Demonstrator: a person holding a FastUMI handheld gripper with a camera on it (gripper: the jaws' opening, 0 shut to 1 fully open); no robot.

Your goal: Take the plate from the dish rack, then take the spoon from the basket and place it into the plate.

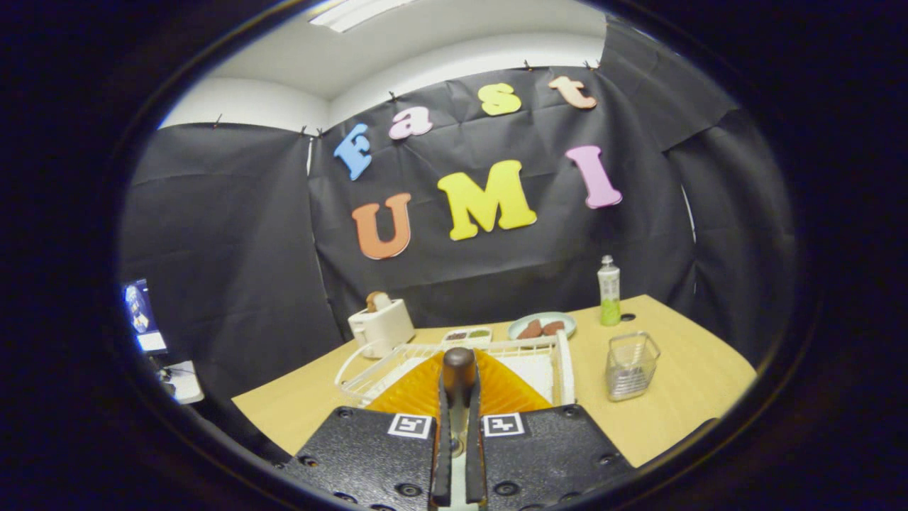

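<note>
Gripper view, spoon over plate. The gripper (459, 397) is clenched: its 2 fingers (442, 440) stand nearly parallel with a narrow gap, both pressing on a slim brown-tipped piece, probably the spoon (459, 363), though only its rounded end is visible.

The spoon's long axis runs along the fingers. Its rounded end points straight ahead, projecting just past the fingertips.

The orange ribbed plate (507, 390) lies directly beneath and just ahead of the fingertips, spreading to both sides of them — the relation on which the coming move turns. The spoon's tip overlaps the plate's far edge in this view, and the height between the 2 cannot be judged.

Beyond the plate is the white wire dish rack (560, 355). Whether the plate rests on the rack's near edge or on the table (681, 387) in front of it cannot be told.

The wire basket (630, 365) stands upright to the right, apart from the rack.

Judgement: the next move is a descent and release — little sideways travel seems needed.
</note>
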